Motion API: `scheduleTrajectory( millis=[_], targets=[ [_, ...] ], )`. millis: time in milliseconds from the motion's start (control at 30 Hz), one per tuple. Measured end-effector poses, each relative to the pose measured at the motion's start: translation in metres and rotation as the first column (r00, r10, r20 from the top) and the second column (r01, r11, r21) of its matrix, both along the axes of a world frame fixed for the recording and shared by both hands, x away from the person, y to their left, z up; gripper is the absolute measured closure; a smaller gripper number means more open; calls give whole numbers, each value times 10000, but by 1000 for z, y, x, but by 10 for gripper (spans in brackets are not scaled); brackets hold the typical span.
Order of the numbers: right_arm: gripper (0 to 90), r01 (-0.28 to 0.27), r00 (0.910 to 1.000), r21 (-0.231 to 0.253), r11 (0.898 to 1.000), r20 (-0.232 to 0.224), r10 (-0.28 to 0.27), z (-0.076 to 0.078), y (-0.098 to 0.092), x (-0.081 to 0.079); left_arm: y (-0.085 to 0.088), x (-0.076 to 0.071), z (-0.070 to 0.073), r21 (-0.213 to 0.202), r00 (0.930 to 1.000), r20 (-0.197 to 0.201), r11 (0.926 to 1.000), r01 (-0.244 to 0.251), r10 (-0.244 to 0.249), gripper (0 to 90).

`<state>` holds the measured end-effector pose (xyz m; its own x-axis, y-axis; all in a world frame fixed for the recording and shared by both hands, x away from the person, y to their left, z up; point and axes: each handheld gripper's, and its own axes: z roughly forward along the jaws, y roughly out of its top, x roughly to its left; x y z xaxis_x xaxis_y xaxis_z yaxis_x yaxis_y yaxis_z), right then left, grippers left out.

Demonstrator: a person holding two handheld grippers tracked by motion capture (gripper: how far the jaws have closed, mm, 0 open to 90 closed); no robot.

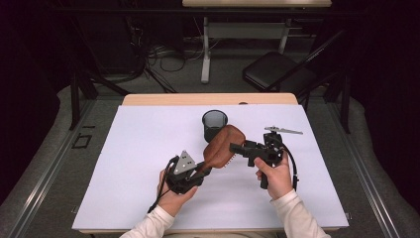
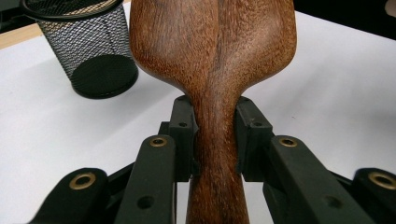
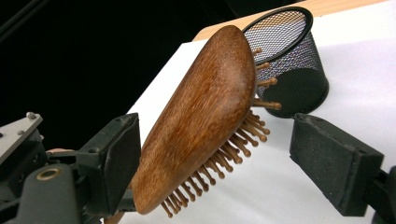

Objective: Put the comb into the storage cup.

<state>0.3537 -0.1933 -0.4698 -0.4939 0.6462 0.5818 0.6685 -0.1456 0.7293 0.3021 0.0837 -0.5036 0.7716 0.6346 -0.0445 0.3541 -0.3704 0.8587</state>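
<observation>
A wooden hairbrush (image 1: 223, 144) with wooden pins is held off the white sheet, its head raised toward the back and tilted. My left gripper (image 1: 204, 168) is shut on its narrow handle; in the left gripper view both pads press the handle (image 2: 215, 140) of the hairbrush (image 2: 215, 56). My right gripper (image 1: 236, 148) comes in from the right and stands open around the brush head. In the right gripper view the hairbrush (image 3: 201, 121) lies between the pads of that gripper (image 3: 229, 161): one pad sits close to the smooth back, the other stands clear of the pins.
A black mesh cup (image 1: 214, 121) stands upright just behind the brush head, also seen as the mesh cup (image 2: 88, 51) and the mesh cup (image 3: 289, 65). A white sheet (image 1: 138, 163) covers the table. A folding chair (image 1: 277, 72) stands beyond the far edge.
</observation>
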Motion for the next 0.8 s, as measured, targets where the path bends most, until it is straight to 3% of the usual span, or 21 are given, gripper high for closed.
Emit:
scheduleTrajectory(
  millis=[800],
  targets=[
    [208,-313,9985,624,9976,-427,340,-5,-2,3,-10,-10,2,-125,9987,117,9987,492,-491,719]
  ],
)
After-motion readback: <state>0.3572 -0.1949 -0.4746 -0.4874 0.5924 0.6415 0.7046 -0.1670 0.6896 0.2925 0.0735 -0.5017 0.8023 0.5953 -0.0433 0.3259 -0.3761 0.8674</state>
